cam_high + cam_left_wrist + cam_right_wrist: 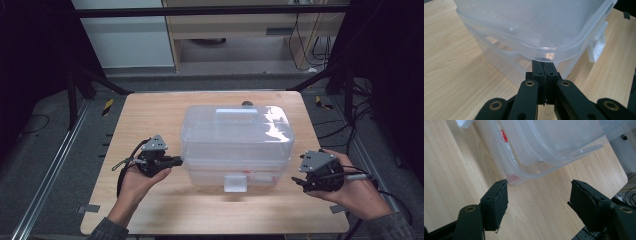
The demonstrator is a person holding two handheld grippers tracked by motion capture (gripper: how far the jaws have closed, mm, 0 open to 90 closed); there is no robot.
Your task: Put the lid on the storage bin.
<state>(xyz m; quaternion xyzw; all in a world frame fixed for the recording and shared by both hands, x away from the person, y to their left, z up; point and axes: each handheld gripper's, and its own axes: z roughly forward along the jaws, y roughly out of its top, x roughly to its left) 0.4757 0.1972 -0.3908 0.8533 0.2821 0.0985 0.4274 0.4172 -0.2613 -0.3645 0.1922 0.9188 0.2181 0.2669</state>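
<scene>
A clear plastic storage box [235,135] with a lid and a top handle [236,116] stands in the middle of the wooden table [150,115]. Its white front latch [235,182] faces the person. My left gripper [179,160] is at the box's left side, jaws shut together. In the left gripper view its tips [543,66] sit right under the lid rim of the box [524,25], beside the latch [596,50]. My right gripper [298,182] is off the box's right front corner, apart from it. It stands open [539,187], facing the box [549,140] and its red label [504,135].
A small dark object [246,104] lies behind the box at the table's far edge. Grey tape tabs [87,208] mark the near corners. A black metal frame [95,80] surrounds the table, and cables [350,130] trail on the floor to the right.
</scene>
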